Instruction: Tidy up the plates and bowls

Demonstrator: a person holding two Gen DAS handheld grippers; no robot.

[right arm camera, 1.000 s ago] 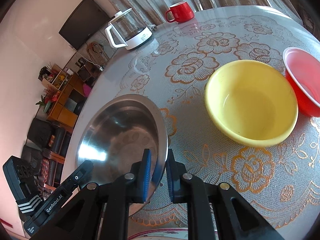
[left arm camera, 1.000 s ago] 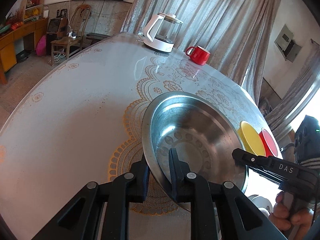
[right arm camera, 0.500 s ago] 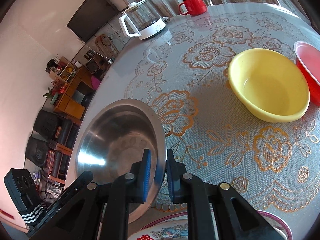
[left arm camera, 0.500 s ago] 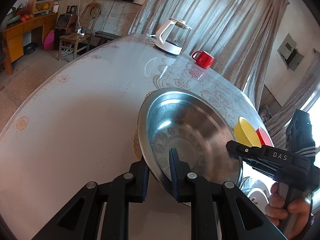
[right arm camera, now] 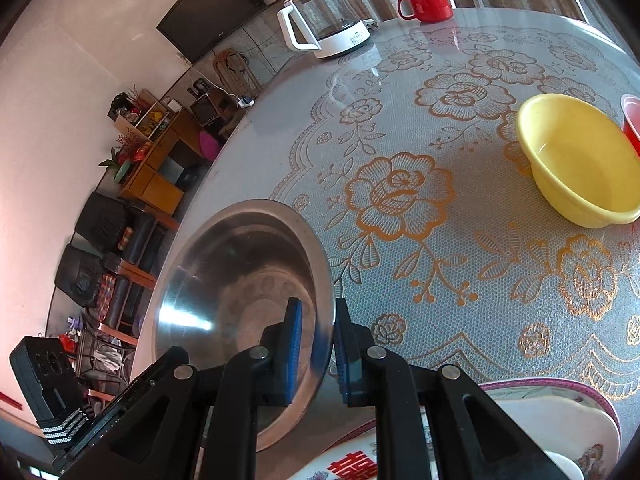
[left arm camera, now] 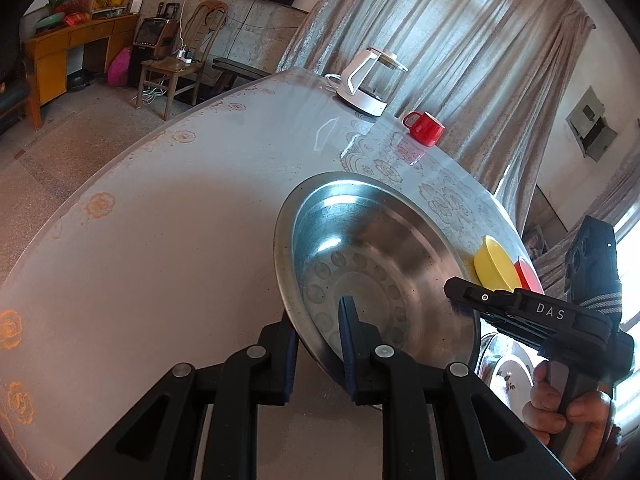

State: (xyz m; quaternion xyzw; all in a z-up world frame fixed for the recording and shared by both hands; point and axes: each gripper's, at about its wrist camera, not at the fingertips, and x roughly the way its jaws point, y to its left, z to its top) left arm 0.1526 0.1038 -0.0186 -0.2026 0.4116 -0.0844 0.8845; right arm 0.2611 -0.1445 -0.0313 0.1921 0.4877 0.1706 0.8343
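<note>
A large steel bowl (left arm camera: 380,264) (right arm camera: 244,280) is held tilted above the round table. My left gripper (left arm camera: 318,336) is shut on its near rim. My right gripper (right arm camera: 316,340) is shut on the opposite rim; it also shows in the left wrist view (left arm camera: 460,292). A yellow bowl (right arm camera: 580,160) (left arm camera: 494,264) and a red bowl (right arm camera: 632,120) (left arm camera: 528,276) stand on the table to the right. A patterned plate (right arm camera: 540,420) (left arm camera: 512,376) lies under the steel bowl's near side.
A white glass kettle (left arm camera: 370,80) (right arm camera: 320,20) and a red mug (left arm camera: 426,128) (right arm camera: 426,2) stand at the table's far edge. The table has a floral lace cover (right arm camera: 400,200). Chairs and a wooden cabinet (left arm camera: 72,52) stand beyond the table.
Both grippers have lifted the steel bowl higher and drawn it back toward the near edge of the table. The patterned plate has come further into view beneath it.
</note>
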